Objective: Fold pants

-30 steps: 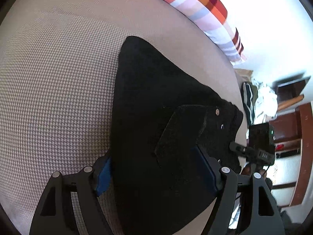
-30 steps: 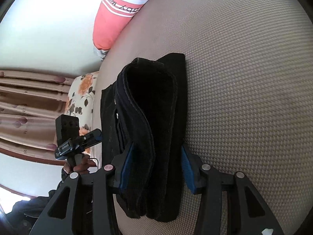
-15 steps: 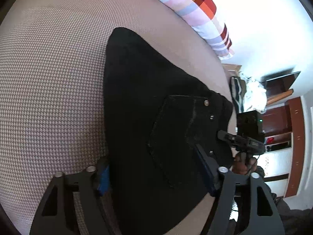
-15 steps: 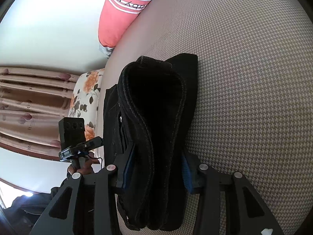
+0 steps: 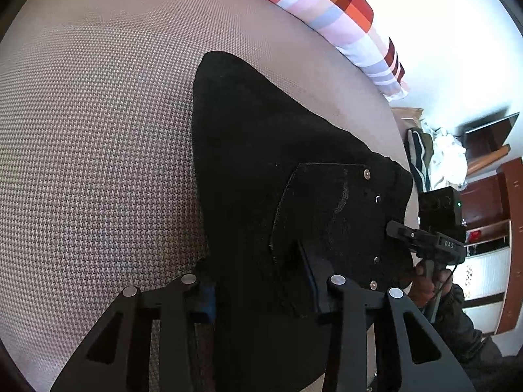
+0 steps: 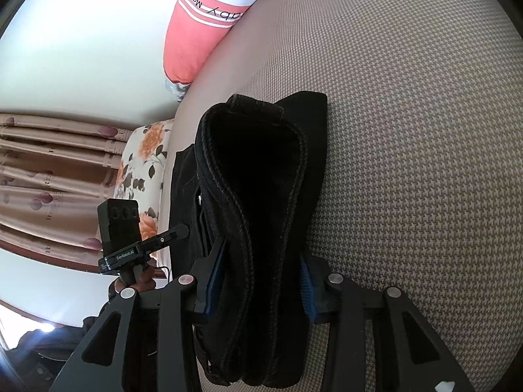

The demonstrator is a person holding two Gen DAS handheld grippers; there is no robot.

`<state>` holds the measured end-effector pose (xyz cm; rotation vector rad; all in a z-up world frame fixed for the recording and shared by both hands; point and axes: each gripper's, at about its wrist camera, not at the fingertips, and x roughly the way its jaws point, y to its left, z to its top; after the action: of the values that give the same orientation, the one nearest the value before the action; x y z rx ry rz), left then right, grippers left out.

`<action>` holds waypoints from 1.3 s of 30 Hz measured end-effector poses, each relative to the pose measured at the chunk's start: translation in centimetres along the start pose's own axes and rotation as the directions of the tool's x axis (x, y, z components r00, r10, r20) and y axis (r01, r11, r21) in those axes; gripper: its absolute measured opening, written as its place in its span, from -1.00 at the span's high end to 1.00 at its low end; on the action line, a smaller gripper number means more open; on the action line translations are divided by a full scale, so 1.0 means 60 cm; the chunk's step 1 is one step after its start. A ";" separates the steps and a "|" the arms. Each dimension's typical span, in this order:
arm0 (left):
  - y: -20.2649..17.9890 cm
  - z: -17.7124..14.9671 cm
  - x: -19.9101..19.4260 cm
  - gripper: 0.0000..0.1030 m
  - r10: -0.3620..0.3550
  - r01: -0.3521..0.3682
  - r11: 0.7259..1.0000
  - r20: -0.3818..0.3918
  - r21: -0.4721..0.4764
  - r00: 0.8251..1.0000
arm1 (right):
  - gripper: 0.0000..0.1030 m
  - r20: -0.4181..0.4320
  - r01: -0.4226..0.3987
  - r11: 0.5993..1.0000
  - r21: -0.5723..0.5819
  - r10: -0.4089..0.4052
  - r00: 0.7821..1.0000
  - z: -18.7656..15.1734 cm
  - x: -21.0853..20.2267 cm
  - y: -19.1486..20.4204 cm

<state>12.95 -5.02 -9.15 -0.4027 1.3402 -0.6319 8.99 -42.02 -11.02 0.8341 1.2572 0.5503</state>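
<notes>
Black pants (image 5: 261, 163) lie folded on a houndstooth bed cover (image 5: 98, 130), back pocket and rivets facing up. My left gripper (image 5: 258, 287) straddles their near end. Its jaws are closing, and both pads press into the cloth. In the right wrist view the pants (image 6: 261, 170) show as a thick stack with the stitched waistband on top. My right gripper (image 6: 261, 281) clamps that stack from both sides, its jaws also closing a little. The person's hand (image 5: 425, 281) holding the right gripper shows at the pants' right edge.
A striped pink and orange pillow (image 5: 327, 9) lies along the far edge of the bed, also seen as pillow (image 6: 202, 32). A floral cushion (image 6: 143, 160) and curtains (image 6: 49, 163) are to the left. Piled clothes (image 5: 434, 156) and wooden furniture (image 5: 510, 228) stand beyond the right edge.
The left fingers have drawn in from wide apart onto the pants, and the pocket panel now lies flat. The right fingers have narrowed slightly on the stack.
</notes>
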 end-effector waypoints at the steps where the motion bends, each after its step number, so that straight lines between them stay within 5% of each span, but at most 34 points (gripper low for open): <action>1: -0.002 0.000 0.001 0.21 0.005 -0.005 1.000 0.001 -0.003 1.000 | 0.28 0.003 0.001 1.000 0.000 -0.001 1.000 -0.001 0.000 0.001; 16: -0.073 -0.014 0.023 0.21 0.250 -0.255 0.962 0.064 0.099 0.966 | 0.44 0.080 0.175 0.985 -0.001 -0.175 0.981 -0.018 0.021 0.057; 21: -0.096 -0.020 0.016 0.46 0.298 -0.312 0.941 0.117 0.129 0.947 | 0.51 0.108 0.248 0.969 -0.006 -0.246 0.963 -0.021 0.027 0.091; 26: -0.107 -0.029 -0.001 0.67 0.278 -0.302 0.944 0.175 0.132 0.945 | 0.56 0.132 0.249 0.969 0.005 -0.247 0.960 -0.025 0.024 0.114; 35: -0.103 -0.039 -0.037 0.70 0.208 -0.231 0.966 0.188 0.114 0.960 | 0.60 0.138 0.170 0.985 0.025 -0.172 0.975 -0.026 0.017 0.148; 39: -0.104 -0.033 -0.050 0.70 0.221 -0.250 0.960 0.208 0.126 0.953 | 0.61 0.136 0.155 0.988 0.005 -0.154 0.979 -0.012 0.029 0.162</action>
<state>9.50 -7.74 -3.44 -0.1710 1.1264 -0.4771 9.48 -34.70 -4.39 0.7491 1.1830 0.3662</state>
